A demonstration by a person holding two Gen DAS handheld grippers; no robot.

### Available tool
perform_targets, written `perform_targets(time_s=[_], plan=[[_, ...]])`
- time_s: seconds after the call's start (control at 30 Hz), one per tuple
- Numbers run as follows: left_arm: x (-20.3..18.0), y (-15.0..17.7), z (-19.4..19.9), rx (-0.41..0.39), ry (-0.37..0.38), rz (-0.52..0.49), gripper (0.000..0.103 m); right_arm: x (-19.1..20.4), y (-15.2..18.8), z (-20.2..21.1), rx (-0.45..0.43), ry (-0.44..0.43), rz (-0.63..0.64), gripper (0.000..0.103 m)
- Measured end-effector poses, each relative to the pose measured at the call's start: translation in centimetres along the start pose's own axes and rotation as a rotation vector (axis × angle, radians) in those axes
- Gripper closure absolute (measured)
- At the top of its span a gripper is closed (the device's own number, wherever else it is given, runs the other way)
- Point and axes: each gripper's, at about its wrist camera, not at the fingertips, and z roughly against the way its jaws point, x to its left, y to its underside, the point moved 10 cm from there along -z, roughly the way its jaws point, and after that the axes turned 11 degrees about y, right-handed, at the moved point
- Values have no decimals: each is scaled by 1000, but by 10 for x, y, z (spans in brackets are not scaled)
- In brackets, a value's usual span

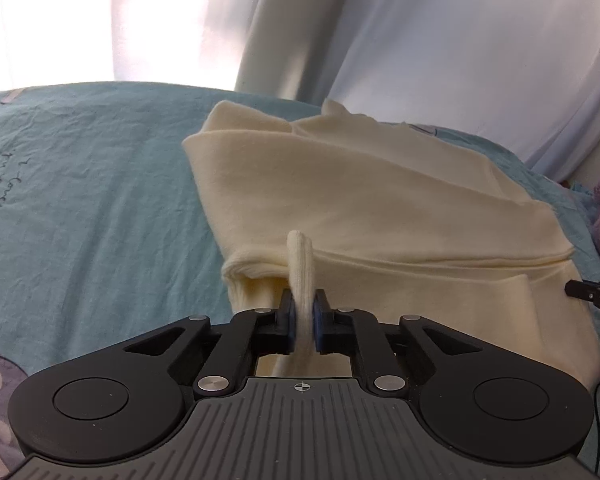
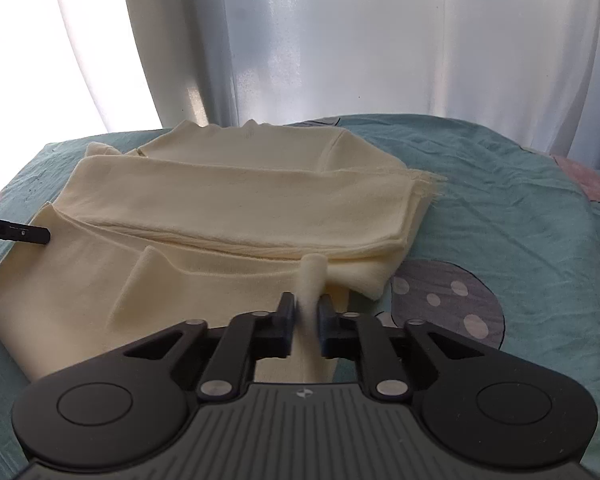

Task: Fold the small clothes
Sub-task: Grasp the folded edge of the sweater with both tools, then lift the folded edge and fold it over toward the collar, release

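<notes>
Black left gripper (image 1: 303,316) and right gripper (image 2: 304,320) are each clamped on a pinched hem of the cream knit garment (image 2: 236,200), part-folded on the teal bedsheet (image 2: 500,208). Risk: thin pinch slips w/ uneven pull, so fold is skewed.
</notes>
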Motion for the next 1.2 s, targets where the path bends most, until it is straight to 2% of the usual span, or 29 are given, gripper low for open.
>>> perform_targets(time_s=[0.17, 0.27, 0.33, 0.37, 0.47, 0.53, 0.6, 0.73, 0.8, 0.87, 0.93, 1.0, 1.07, 1.2], plan=[[-6, -4, 6, -29, 53, 4, 93, 6, -6, 12, -46, -33, 11, 97], [-4, -2, -1, -12, 46, -2, 92, 5, -6, 8, -29, -30, 14, 96], [-4, 0, -7, 7, 44, -9, 87, 5, -2, 2, 3, -26, 9, 95], [-5, 2, -9, 16, 46, -14, 80, 5, -1, 0, 10, -24, 5, 95], [-7, 3, -12, 16, 38, -34, 80, 6, 1, -1, 12, -19, 12, 95], [-6, 3, -12, 16, 29, -32, 93, 9, 1, -1, 12, -21, 26, 95], [-6, 1, -6, 3, 1, -37, 94, 11, 0, -2, 8, -11, 46, 97], [-20, -28, 35, -100, 21, -66, 94, 12, -18, 20, -81, -23, 73, 98], [-22, -50, 51, -154, 19, -85, 94, 5, -37, 31, -131, -34, 37, 98], [-18, -77, 56, -210, -30, -111, 94, -2, -59, 35, -175, -24, 1, 98], [-11, -97, 45, -229, -84, -120, 93, -10, -81, 30, -217, 25, -18, 98], [-2, -105, 22, -195, -92, -87, 93, -14, -94, 15, -216, 41, -50, 98], [8, -104, -9, -141, -100, -51, 93, -16, -98, -9, -168, 52, -94, 98], [20, -86, -44, -58, -106, -38, 92, -13, -84, -52, -58, 75, -82, 97]])
